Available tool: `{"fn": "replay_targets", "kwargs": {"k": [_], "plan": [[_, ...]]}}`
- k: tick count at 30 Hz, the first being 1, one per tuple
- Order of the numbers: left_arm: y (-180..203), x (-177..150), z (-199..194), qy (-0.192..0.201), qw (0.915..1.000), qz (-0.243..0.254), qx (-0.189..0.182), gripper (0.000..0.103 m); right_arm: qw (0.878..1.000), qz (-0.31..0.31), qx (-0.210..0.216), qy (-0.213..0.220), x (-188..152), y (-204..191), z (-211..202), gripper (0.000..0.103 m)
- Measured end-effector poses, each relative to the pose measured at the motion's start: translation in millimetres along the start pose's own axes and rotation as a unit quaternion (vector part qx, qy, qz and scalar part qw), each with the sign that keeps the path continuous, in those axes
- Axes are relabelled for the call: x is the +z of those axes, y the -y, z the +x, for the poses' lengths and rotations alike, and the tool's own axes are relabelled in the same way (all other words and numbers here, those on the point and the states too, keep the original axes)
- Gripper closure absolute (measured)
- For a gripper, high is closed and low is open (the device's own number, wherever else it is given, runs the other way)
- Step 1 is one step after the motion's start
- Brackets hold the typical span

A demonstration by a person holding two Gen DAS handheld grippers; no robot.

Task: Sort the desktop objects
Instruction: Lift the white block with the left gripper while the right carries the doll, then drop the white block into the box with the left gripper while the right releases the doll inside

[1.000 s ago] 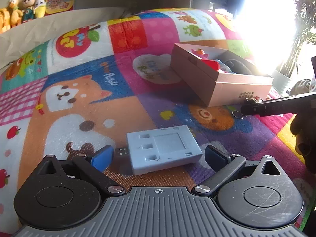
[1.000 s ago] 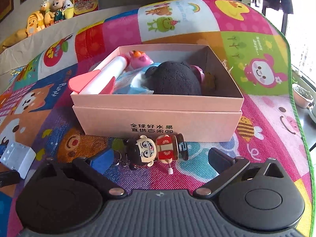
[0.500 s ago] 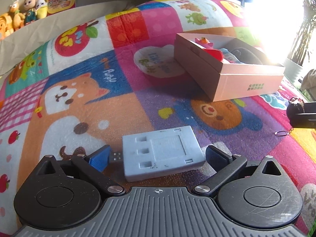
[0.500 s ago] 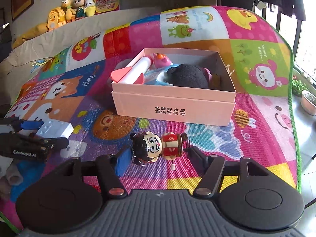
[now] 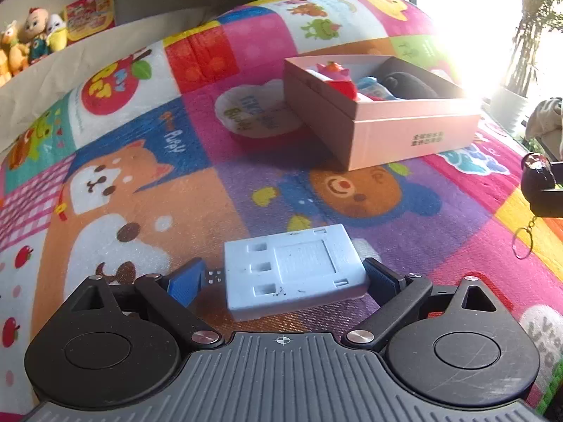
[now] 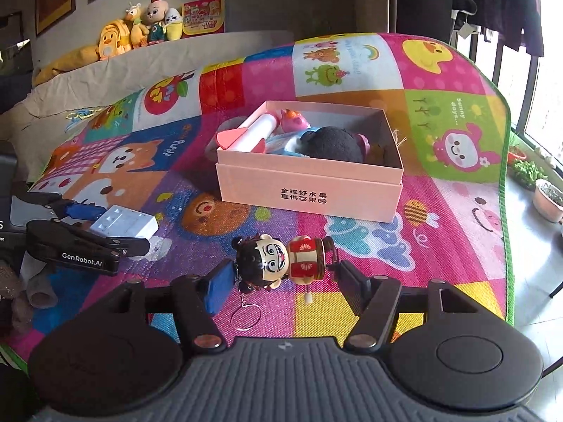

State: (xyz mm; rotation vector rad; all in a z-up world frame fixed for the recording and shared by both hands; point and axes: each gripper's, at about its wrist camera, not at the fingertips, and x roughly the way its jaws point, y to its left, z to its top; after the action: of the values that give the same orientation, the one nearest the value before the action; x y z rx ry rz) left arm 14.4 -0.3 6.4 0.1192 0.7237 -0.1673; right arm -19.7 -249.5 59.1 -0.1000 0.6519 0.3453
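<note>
1. The left gripper [image 5: 281, 281] has its jaws around the pale blue plastic block [image 5: 293, 274], which lies flat on the play mat [image 5: 140, 193]. The jaws are closing in. The right pad looks like it's touching the block's right edge, but there's still a gap on the left where a little dark plug sticks out, so it's not a real grip yet.

2. The right gripper [image 6: 281, 276] is clamped on a little cartoon figure keychain [image 6: 281, 260], lying sideways between the fingers with the big-eyed head to the left and the red body to the right. It looks lifted clear of the mat. Its key ring [image 6: 246, 314] dangles underneath.

3. The pink cardboard box [image 6: 306, 193] sits open in the middle of the mat, farther out than both grippers. Inside: a white roller thing with pink ends [image 6: 253, 133] on the left, a small pink toy [image 6: 293, 123] toward the far side, and a black plush lump [image 6: 330, 144] on the right.

4. In the right wrist view the left gripper [image 6: 116, 227] is off to the near left, well apart from the box, with the blue block [image 6: 123, 225] between its fingers.

5. Plush toys [image 6: 140, 28] are lined up on the ledge at the far back.
</note>
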Motion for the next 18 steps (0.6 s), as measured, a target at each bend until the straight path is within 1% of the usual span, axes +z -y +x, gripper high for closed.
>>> {"fn": "replay_targets", "kwargs": {"k": [4,6,8,10,13,16,18], "plan": [[28.1,-3.8,-20.6,0.012,0.998,0.048,-0.039,0.005,1.0,-0.003,0.013,-0.003,-4.3,5.8,-12.4,0.038],[42.1,0.3,-30.5,0.022,0.9957,0.064,-0.063,0.005,1.0,0.003,0.008,0.008,-3.6,13.4,-22.9,0.038],[53.0,11.4,-37.8,0.039,0.9931,0.077,-0.08,0.005,1.0,0.014,0.001,0.025,1.4,24.7,-36.5,0.038],[62.0,34.2,-42.7,0.068,0.9899,0.088,-0.089,0.005,0.999,0.025,-0.003,0.048,8.9,36.9,-52.4,0.038],[69.2,83.8,-40.7,0.11,0.9844,0.097,-0.097,0.005,0.996,0.025,-0.017,0.087,19.3,49.9,-73.7,0.038],[77.1,138.2,-23.8,0.144,0.9808,0.093,-0.094,0.005,0.993,0.028,-0.029,0.114,27.6,59.6,-85.2,0.038],[82.5,174.4,-6.1,0.165,0.9796,0.074,-0.088,0.005,0.991,0.035,-0.03,0.122,32.7,65.4,-86.8,0.038]]}}
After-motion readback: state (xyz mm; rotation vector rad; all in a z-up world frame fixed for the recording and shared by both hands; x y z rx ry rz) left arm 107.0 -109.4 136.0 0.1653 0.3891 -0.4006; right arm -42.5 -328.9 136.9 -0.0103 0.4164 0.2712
